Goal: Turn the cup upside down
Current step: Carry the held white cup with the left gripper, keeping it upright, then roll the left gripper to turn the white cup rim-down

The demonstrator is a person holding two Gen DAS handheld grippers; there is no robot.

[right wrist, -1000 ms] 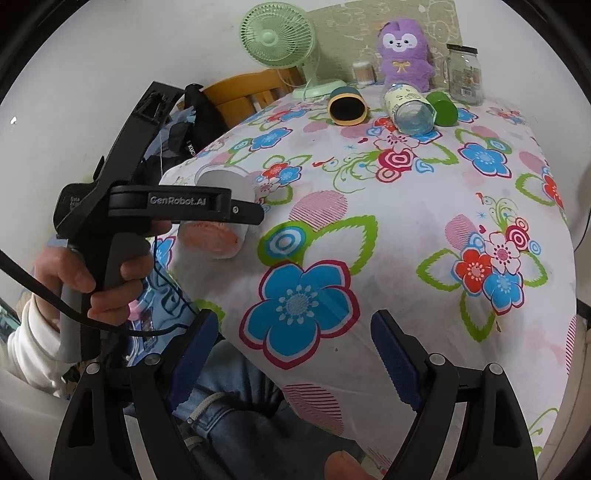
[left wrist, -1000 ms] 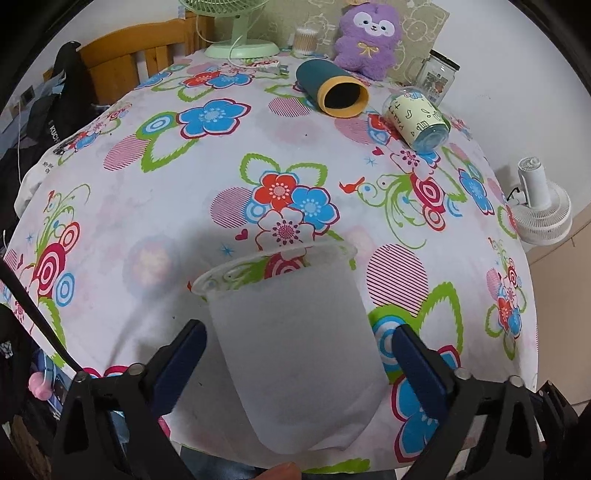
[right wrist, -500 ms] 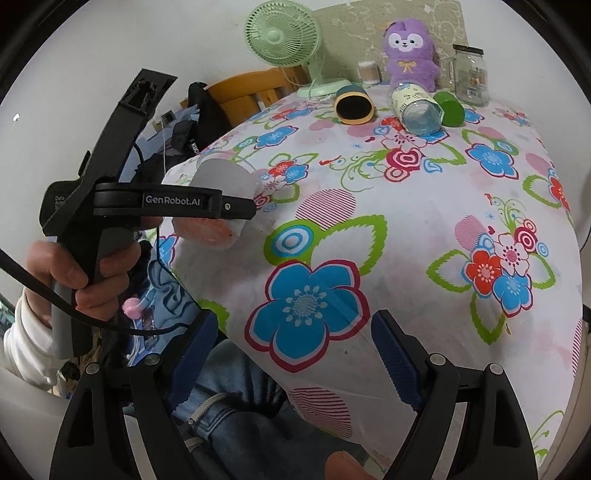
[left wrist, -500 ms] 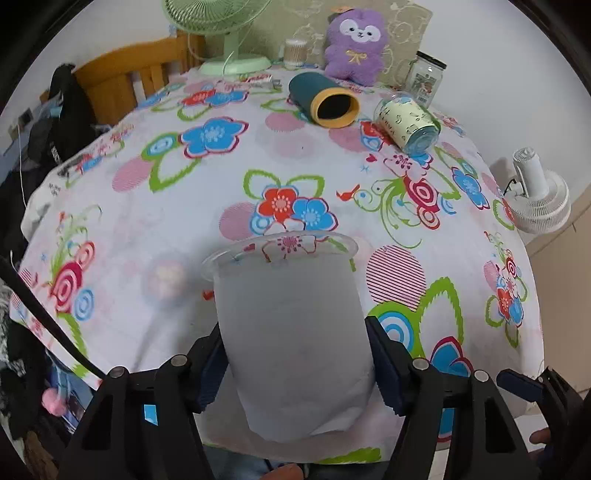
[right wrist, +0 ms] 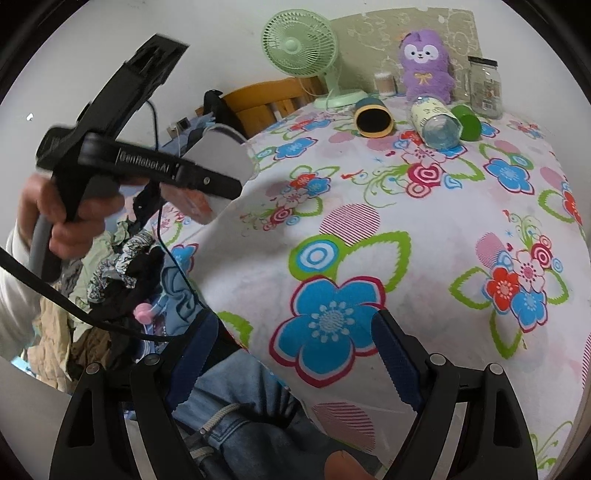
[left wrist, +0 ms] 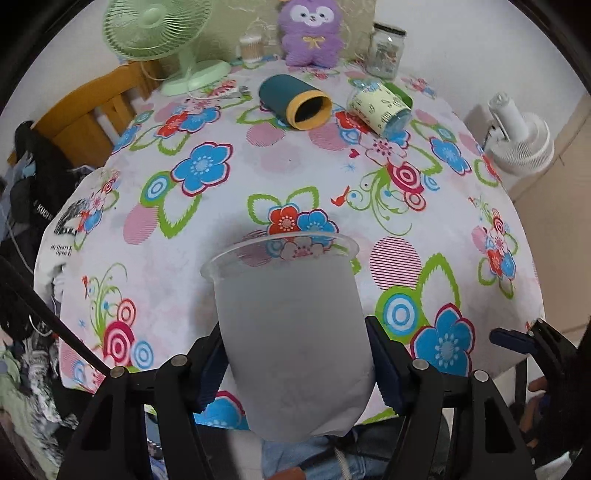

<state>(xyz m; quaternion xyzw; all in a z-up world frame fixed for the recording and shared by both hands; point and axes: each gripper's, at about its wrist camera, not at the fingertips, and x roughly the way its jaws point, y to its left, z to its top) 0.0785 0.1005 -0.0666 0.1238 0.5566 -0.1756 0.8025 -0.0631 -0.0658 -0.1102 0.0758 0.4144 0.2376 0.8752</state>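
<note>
- The left hand-held gripper (left wrist: 295, 363) is pinching the frosted plastic cup (left wrist: 291, 332) by its lower body, lifted above the floral counter (left wrist: 229, 206) near edge.
- The right hand-held gripper (right wrist: 293, 354) is hovering spread, holding nothing.

The tabletop (left wrist: 303, 173) wears a white cloth printed with blue, red and pink flowers, green leaf outlines, pink striped discs and ringed circles. The cup (left wrist: 291, 332) is frosted, translucent grey-white. Beyond the cup lie a dark teal tube with a yellow-orange rim (left wrist: 295, 101) and a pale yellow printed jar (left wrist: 380, 109). Behind the teal tube stand a mint-green fan (left wrist: 162, 33), a purple plush with a white face (left wrist: 310, 31) and a clear glass jar with a black lid (left wrist: 386, 50). The left gripper (left wrist: 295, 369) is black with dark blue pads.
</note>
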